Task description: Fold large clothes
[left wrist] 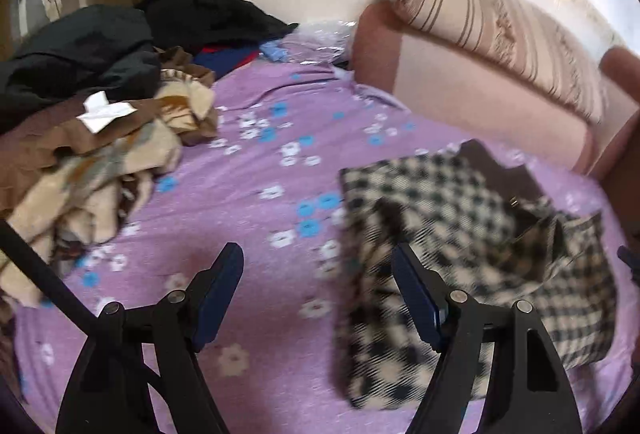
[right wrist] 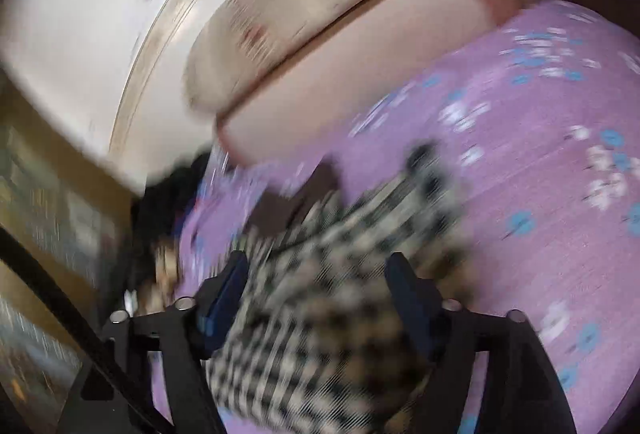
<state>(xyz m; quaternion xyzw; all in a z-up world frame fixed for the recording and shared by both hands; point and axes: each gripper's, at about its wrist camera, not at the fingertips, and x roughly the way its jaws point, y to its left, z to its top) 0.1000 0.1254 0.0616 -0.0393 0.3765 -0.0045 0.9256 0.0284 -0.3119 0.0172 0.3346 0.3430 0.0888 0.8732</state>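
Surface: bed w/ purple floral sheet [left wrist: 256, 170], pink headboard [left wrist: 460, 86] behind, white wall. Checked garment [left wrist: 460, 234] lies folded on sheet, centre-right. Left gripper [left wrist: 316, 274] released, nothing betw. jaws; right gripper [right wrist: 316, 278] released above garment [right wrist: 320, 314], pads clear. Left view only: clothes pile [left wrist: 92, 106] at left. Right view badly blurred; garment edges indistinct.

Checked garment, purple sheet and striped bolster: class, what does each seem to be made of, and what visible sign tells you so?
Checked garment: looks like thick woven fabric, matt; the black-and-cream check appears woven in, though blur leaves that open.
Purple sheet: thin matt printed cloth, probably cotton; flat flower print, fine creases.
Striped bolster: upholstery fabric with a slight sheen, stuffed; woven stripes, rounded end.
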